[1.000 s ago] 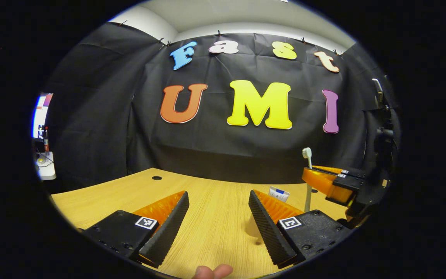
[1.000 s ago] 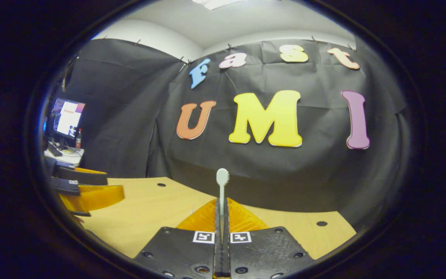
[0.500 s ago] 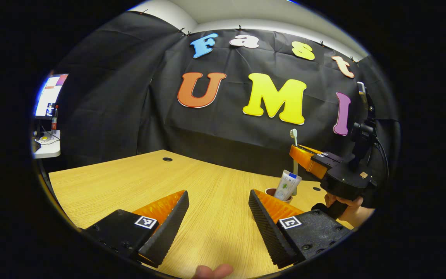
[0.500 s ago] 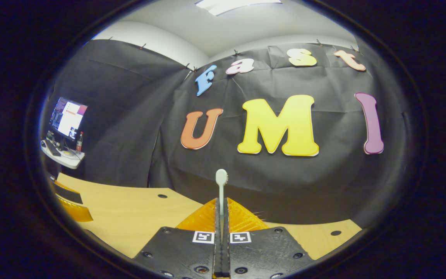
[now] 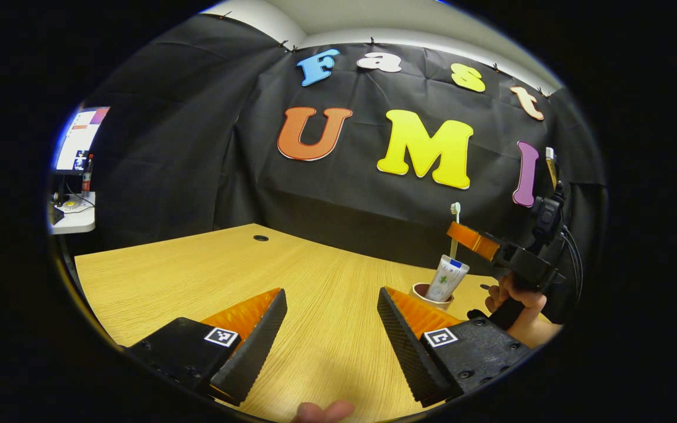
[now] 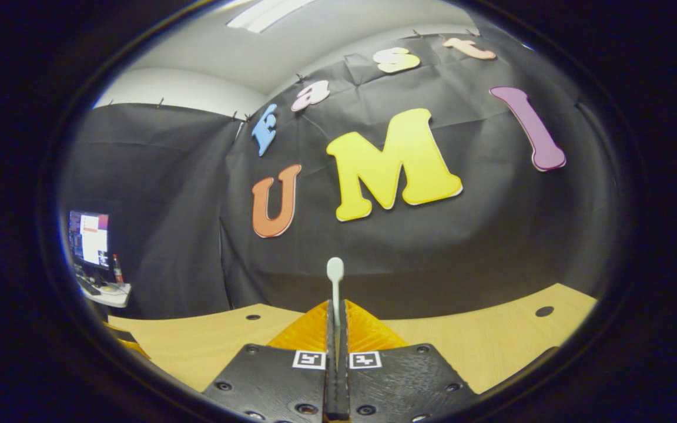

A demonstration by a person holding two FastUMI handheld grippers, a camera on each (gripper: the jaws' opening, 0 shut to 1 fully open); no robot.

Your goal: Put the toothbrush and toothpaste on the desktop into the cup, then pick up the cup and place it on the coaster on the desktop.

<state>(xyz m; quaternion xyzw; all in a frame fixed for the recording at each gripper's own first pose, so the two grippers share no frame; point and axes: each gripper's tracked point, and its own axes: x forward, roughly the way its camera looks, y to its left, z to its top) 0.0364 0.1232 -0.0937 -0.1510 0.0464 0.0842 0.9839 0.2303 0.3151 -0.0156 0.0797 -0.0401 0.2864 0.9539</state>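
Note:
In the left gripper view a pale cup (image 5: 426,296) stands on the wooden desk (image 5: 197,276), right of centre. A white toothpaste tube (image 5: 449,276) leans inside it. Above and just behind the cup, my right gripper (image 5: 462,235) is shut on a white toothbrush (image 5: 455,218) held upright, bristle head on top. The tube hides the brush's lower end. My left gripper (image 5: 332,329) hovers open and empty over the desk in front of the cup. In the right gripper view, the toothbrush (image 6: 335,276) rises from between the shut fingers of my right gripper (image 6: 337,320).
A hand (image 5: 515,296) holds the right gripper's handle beside the cup. A monitor (image 5: 77,138) and a small white side table (image 5: 74,214) stand far left beyond the desk. The desk has cable holes (image 5: 260,238) (image 6: 544,311).
The right gripper carried the toothbrush away from my left gripper to above the cup and tilted, so its view rolled. The left gripper drew back, bringing the cup and tube out from behind its finger.

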